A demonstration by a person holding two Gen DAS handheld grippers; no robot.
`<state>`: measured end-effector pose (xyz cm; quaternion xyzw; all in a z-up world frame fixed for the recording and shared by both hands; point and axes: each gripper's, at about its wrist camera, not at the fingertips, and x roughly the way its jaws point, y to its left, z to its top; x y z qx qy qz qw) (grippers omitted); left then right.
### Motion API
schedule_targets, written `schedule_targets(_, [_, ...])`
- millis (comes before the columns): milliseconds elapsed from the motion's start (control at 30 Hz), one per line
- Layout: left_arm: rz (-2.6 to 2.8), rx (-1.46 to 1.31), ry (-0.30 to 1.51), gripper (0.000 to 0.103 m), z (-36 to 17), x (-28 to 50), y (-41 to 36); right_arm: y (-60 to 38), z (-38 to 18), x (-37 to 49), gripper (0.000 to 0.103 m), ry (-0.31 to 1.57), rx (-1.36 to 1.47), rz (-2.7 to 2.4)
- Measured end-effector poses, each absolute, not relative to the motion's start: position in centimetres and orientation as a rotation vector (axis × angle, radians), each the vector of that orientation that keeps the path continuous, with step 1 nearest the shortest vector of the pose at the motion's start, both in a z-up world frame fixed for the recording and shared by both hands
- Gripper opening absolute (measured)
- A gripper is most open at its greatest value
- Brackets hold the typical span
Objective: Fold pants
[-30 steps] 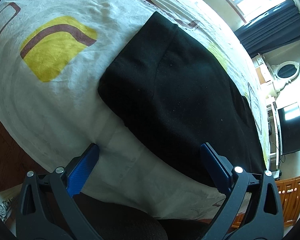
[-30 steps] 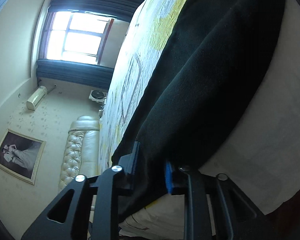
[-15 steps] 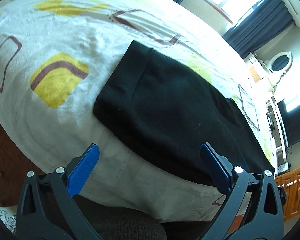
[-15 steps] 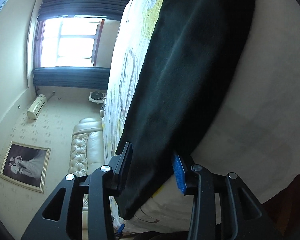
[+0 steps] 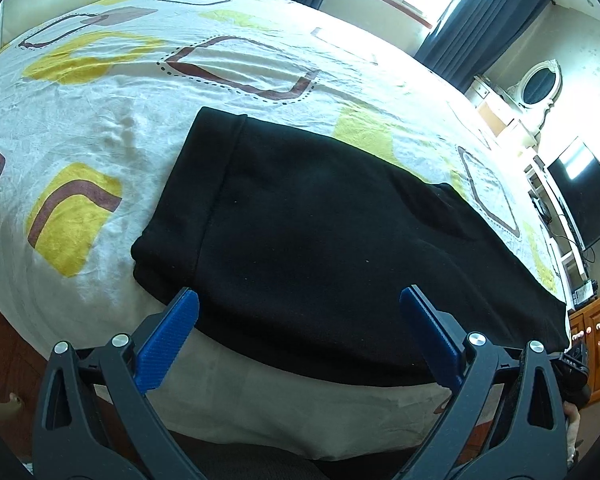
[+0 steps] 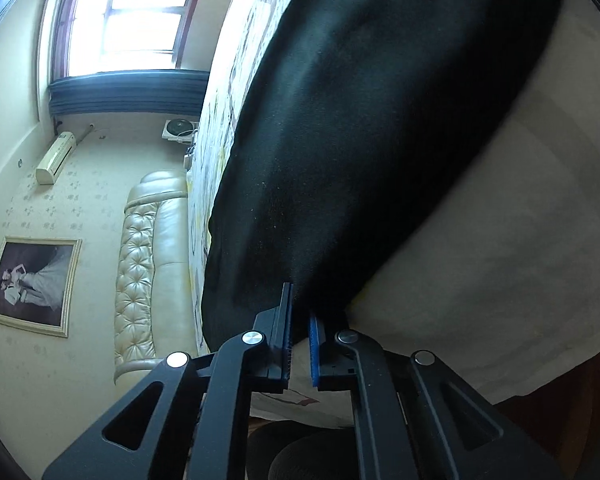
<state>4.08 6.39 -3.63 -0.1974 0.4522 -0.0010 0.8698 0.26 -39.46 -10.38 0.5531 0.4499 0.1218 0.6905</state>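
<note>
Black pants [image 5: 320, 236] lie folded flat on a bed with a white sheet patterned in yellow and brown [image 5: 100, 92]. The waistband end is at the left. My left gripper [image 5: 300, 312] is wide open and empty, above the near edge of the pants, with blue pads [image 5: 168, 336] showing. In the right wrist view the pants [image 6: 360, 140] fill the upper middle. My right gripper [image 6: 300, 320] is nearly closed, pinching the edge of the black fabric at the bed's edge.
A leather headboard [image 6: 140, 264] and a framed picture [image 6: 32, 284] are on the left in the right wrist view. A TV [image 5: 580, 200], a wooden cabinet [image 5: 596, 344] and a mirror [image 5: 540, 84] stand at the right. The sheet hangs over the bed's near edge [image 5: 300, 412].
My left gripper has pulled back and tilted up, showing more of the bed. My right gripper opened wider half a second ago and has now closed on the pants' edge.
</note>
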Motion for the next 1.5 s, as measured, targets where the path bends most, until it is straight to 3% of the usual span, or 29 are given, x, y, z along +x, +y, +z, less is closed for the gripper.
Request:
schedule_targets(233, [-0.008, -0.466, 1.018, 0.100, -5.2, 4.8, 7.3, -40.0, -10.4, -0.8, 0.016, 1.014, 1.290, 0.333])
schedule_targets(300, [-0.009, -0.452, 1.026, 0.100, -5.4, 4.9, 7.2, -40.2, -9.6, -1.3, 0.048, 1.036, 1.249, 0.340])
schedule_targets(467, [-0.013, -0.387, 1.053, 0.100, -5.8, 5.1, 6.5, -42.4, -5.2, -2.5, 0.061, 0.980, 0.994, 0.309])
schedule_targets(600, [-0.015, -0.373, 1.054, 0.100, -5.9, 5.0, 6.4, -49.3, -2.2, -3.6, 0.067, 0.833, 0.983, 0.227])
schedule_targets(800, [-0.029, -0.380, 1.031, 0.100, -6.0, 4.6, 6.6, -63.5, 0.6, -4.7, 0.068, 0.673, 0.985, -0.035])
schedule_targets(1067, [-0.054, -0.372, 1.000, 0.100, -6.2, 4.1, 6.7, -74.0, -2.7, -1.8, 0.069, 0.765, 0.913, -0.203])
schedule_targets(1300, [-0.056, -0.379, 1.024, 0.100, -6.2, 4.7, 6.9, -76.0, -6.4, 2.0, 0.069, 0.871, 0.935, -0.127])
schedule_targets(1367, [-0.053, -0.359, 1.024, 0.100, -6.2, 4.6, 6.6, -76.0, -6.8, 2.5, 0.081, 0.856, 0.979, -0.073])
schedule_targets(1500, [-0.042, -0.314, 1.025, 0.100, -6.4, 4.6, 6.0, -74.6, -6.6, 3.8, 0.080, 0.908, 1.024, 0.053])
